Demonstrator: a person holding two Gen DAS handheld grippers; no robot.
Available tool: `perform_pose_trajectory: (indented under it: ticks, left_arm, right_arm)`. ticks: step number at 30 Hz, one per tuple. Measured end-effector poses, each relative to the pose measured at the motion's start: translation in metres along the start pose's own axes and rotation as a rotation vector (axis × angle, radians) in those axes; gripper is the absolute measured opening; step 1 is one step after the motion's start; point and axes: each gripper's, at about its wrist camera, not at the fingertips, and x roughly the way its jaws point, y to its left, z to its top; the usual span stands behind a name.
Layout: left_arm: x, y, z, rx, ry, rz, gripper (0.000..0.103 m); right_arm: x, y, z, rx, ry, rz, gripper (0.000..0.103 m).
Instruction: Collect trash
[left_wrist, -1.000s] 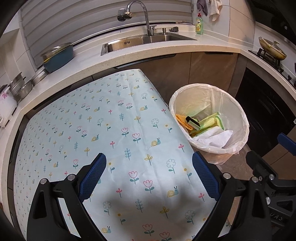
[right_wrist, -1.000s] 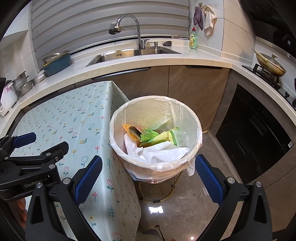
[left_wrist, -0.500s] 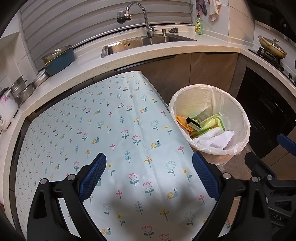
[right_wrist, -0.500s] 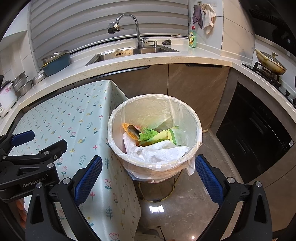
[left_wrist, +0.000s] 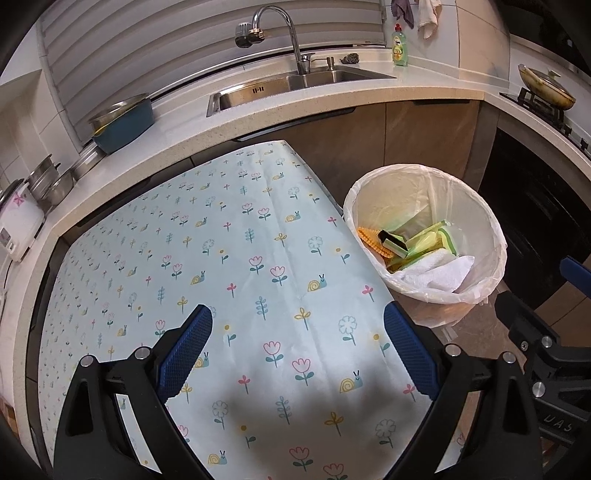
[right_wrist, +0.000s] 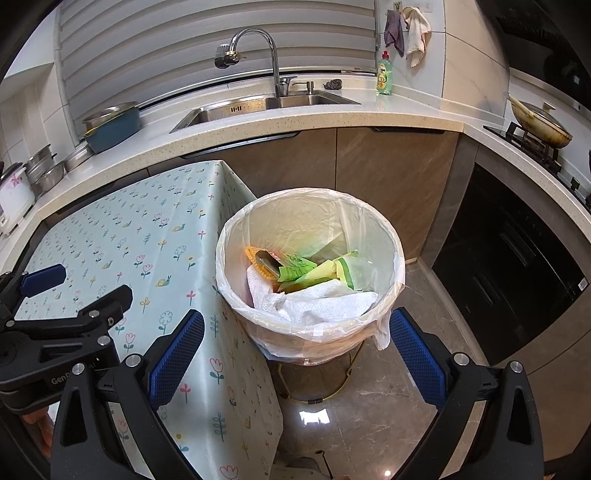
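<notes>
A round bin lined with a white plastic bag (right_wrist: 384, 236) stands on the floor at the table's right edge; it also shows in the left wrist view (left_wrist: 491, 229). Inside lie white crumpled paper (right_wrist: 317, 302), green and yellow wrappers (right_wrist: 314, 269) and an orange ridged piece (left_wrist: 371, 238). My left gripper (left_wrist: 297, 343) is open and empty above the floral tablecloth (left_wrist: 221, 258). My right gripper (right_wrist: 295, 350) is open and empty, held just in front of and above the bin.
A kitchen counter with a steel sink (right_wrist: 266, 105) and tap runs along the back. A blue pot (left_wrist: 123, 123) and steel bowls stand on the left counter. A dish soap bottle (right_wrist: 384, 75) stands at the back right. A pan (right_wrist: 539, 123) sits on the hob at right. The floor is shiny tile.
Both grippers have drifted slightly back and up; the bin and table sit a little lower in both views. Both stay open and empty.
</notes>
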Motion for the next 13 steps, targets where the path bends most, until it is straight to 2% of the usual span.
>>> perform_pose_trajectory:
  ticks: [9,13]
  left_arm:
    - [-0.0032,0.0038,0.0037,-0.029,-0.019,-0.043,0.090]
    - [-0.0062,0.0013,0.0043,-0.013,-0.042,-0.032,0.090]
  right_arm:
    - [-0.0008,-0.0010,0.0023,0.005,-0.002,-0.002,0.097]
    - [-0.0008,-0.0010,0.0022,0.006,-0.002,-0.002,0.097]
